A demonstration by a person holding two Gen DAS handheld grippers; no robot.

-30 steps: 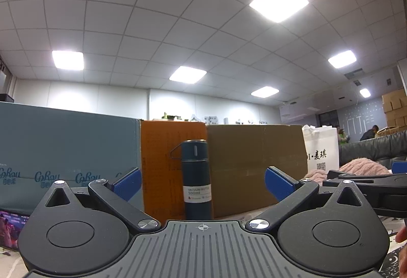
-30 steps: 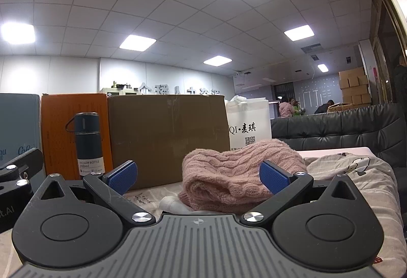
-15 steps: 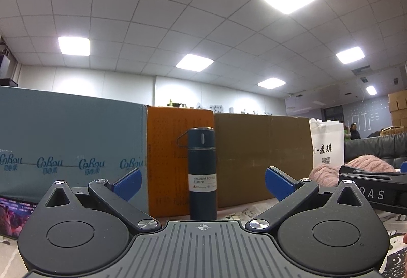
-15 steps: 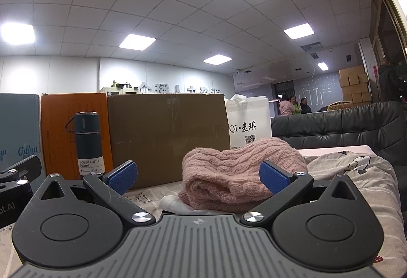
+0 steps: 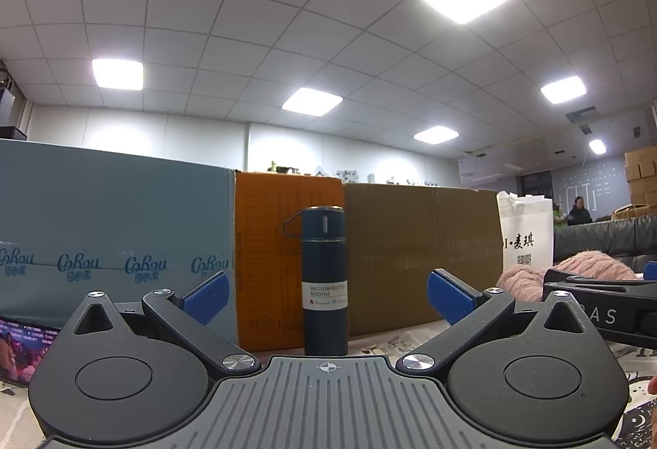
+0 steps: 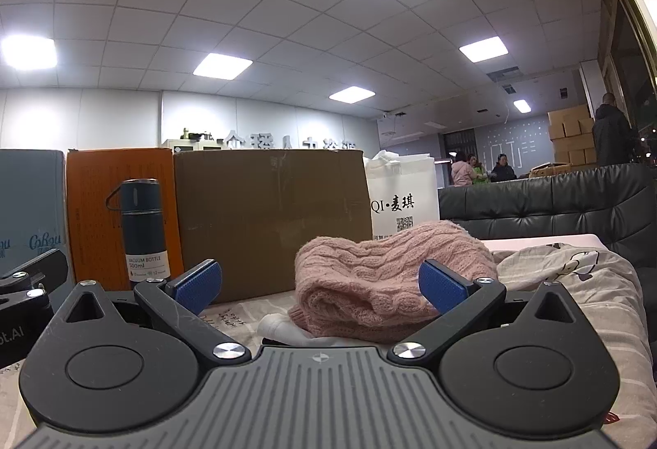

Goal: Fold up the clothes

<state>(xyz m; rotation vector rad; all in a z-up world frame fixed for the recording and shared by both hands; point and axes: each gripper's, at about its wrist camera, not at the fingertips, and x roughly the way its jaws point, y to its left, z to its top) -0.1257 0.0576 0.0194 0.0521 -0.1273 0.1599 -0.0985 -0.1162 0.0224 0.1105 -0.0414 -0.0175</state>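
Note:
A pink cable-knit sweater (image 6: pixel 382 280) lies bunched on a printed cloth-covered surface (image 6: pixel 575 276), on top of a white garment (image 6: pixel 283 328). My right gripper (image 6: pixel 319 286) is open and empty, low and just in front of the sweater. The sweater also shows at the right of the left wrist view (image 5: pixel 583 268). My left gripper (image 5: pixel 326 297) is open and empty, facing a dark blue vacuum bottle (image 5: pixel 324 280). The right gripper's body shows at the right edge of the left wrist view (image 5: pixel 603 309).
A blue-grey box (image 5: pixel 115 235), an orange box (image 5: pixel 271 243) and a brown cardboard box (image 6: pixel 271 219) form a wall behind the bottle. A white paper bag (image 6: pixel 404 198) and a black sofa (image 6: pixel 554 202) stand behind the sweater. A phone screen (image 5: pixel 24 346) glows at left.
The left wrist view has shifted slightly, with the bottle and boxes moving a little right and up in the frame. The right gripper has barely moved. Both grippers stay open.

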